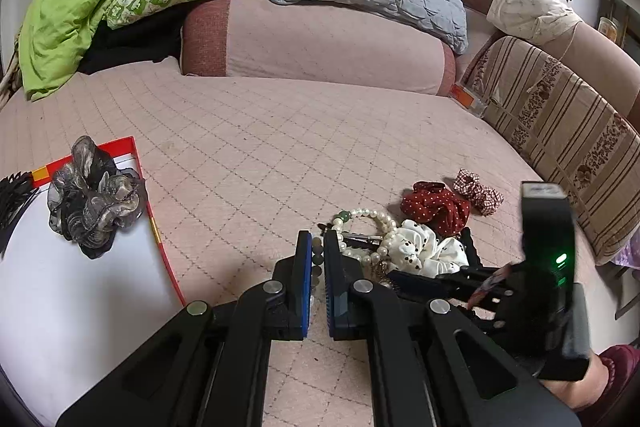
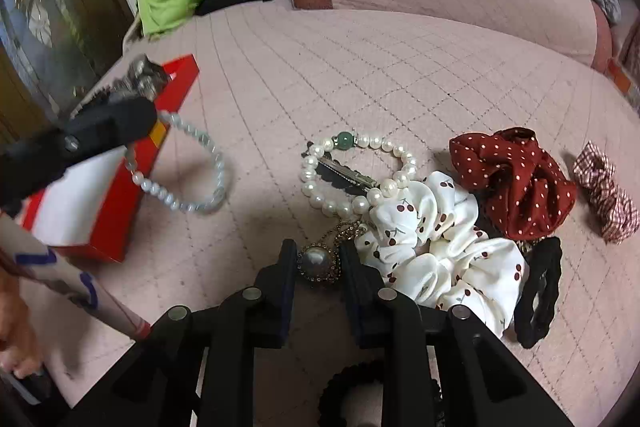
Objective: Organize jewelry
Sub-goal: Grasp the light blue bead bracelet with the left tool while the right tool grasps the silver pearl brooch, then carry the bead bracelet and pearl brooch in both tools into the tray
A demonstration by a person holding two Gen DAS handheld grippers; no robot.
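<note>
Jewelry sorting is sitting at an early stage on a pink quilted bed (image 1: pixel 280 147). At nine o'clock a red-rimmed box (image 2: pixel 116 203) is holding only a grey ruffled scrunchie (image 1: pixel 94 195). The left gripper (image 1: pixel 317 251), jaws nearly closed, is pinching a pale bead bracelet (image 2: pixel 188 183) that is dangling just beside the box. At six o'clock in the right wrist view the right gripper (image 2: pixel 318 263) is straddling a pearl pendant (image 2: pixel 318 261), jaws narrow; contact is uncertain. Toward three o'clock a white pearl bracelet (image 2: pixel 352 171), cherry-print scrunchie (image 2: pixel 436 251), red dotted scrunchie (image 2: pixel 512 179) and checked bow (image 2: pixel 604 203) are still waiting.
</note>
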